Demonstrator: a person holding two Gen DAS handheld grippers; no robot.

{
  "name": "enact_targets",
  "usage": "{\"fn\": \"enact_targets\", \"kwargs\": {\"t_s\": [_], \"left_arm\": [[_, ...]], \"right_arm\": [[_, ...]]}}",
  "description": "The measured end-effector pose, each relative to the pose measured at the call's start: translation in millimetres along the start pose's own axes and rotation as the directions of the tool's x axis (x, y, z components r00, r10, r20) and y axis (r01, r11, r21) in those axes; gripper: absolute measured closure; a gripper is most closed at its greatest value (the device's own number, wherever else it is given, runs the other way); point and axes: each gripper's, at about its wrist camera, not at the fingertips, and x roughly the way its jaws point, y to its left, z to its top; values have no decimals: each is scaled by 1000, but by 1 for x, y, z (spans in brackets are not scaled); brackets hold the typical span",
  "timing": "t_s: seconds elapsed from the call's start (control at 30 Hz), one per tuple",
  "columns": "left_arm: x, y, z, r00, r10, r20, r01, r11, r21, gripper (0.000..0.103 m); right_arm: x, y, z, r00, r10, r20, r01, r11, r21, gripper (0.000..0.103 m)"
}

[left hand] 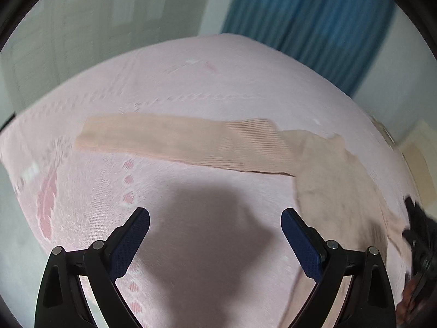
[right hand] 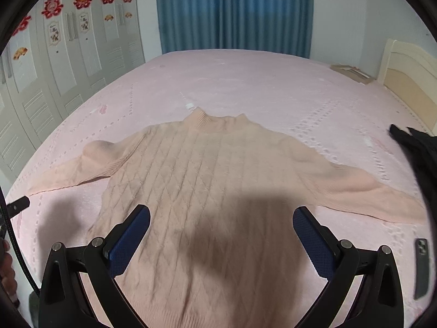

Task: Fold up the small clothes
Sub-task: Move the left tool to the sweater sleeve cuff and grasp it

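A peach knit sweater (right hand: pixel 207 169) lies flat on the pink bedspread (right hand: pixel 245 82), collar away from me and both sleeves spread out. My right gripper (right hand: pixel 221 218) hovers open over its lower body, nothing between the fingers. In the left wrist view the sweater's left sleeve (left hand: pixel 177 139) stretches across the bed, with the sweater body (left hand: pixel 336 180) at the right. My left gripper (left hand: pixel 215 218) hangs open above bare bedspread, just short of that sleeve.
A dark garment (right hand: pixel 415 147) lies at the bed's right edge, and a phone (right hand: pixel 422 268) lies near the right front. The headboard (right hand: pixel 409 82) stands at the right, white wardrobe doors (right hand: pixel 54 76) at the left, blue curtains (right hand: pixel 235 11) behind. A hand (right hand: pixel 5 268) shows at the left edge.
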Motion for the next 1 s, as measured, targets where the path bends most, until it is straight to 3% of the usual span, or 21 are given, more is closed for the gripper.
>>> {"fn": "enact_targets", "kwargs": {"t_s": [0.2,0.3,0.5,0.8,0.83,0.9,0.93,0.97,1.0], "left_arm": [[31,24,2,1000,4,-6,-4,996,-86,6],[47,29,5,1000,-15,-26,12,993,-119,6],[73,52,15,999,-44,-27,37,976,-213,6],[101,57,46,1000,-20,22,25,967,-255,7],[103,57,49,1000,-4,25,10,966,-257,12],[106,56,53,999,37,22,-31,967,-254,32],[106,57,55,997,71,18,-64,965,-254,55],[107,58,55,995,94,14,-87,962,-259,72],[108,61,55,995,99,11,-93,961,-261,77]], "right_arm": [[31,-19,-32,995,45,-84,-41,998,53,3],[28,-22,-37,998,23,-51,-21,999,36,4],[23,-18,-36,999,54,-3,-54,998,16,4],[37,-24,-38,999,10,-53,-8,1000,25,4],[38,-25,-38,999,5,-54,-3,1000,28,4],[41,-29,-36,998,-1,-57,3,999,46,4],[42,-31,-36,998,2,-58,2,998,58,4],[42,-33,-36,998,4,-59,0,998,67,4],[43,-36,-36,998,8,-62,-3,996,84,4]]}}
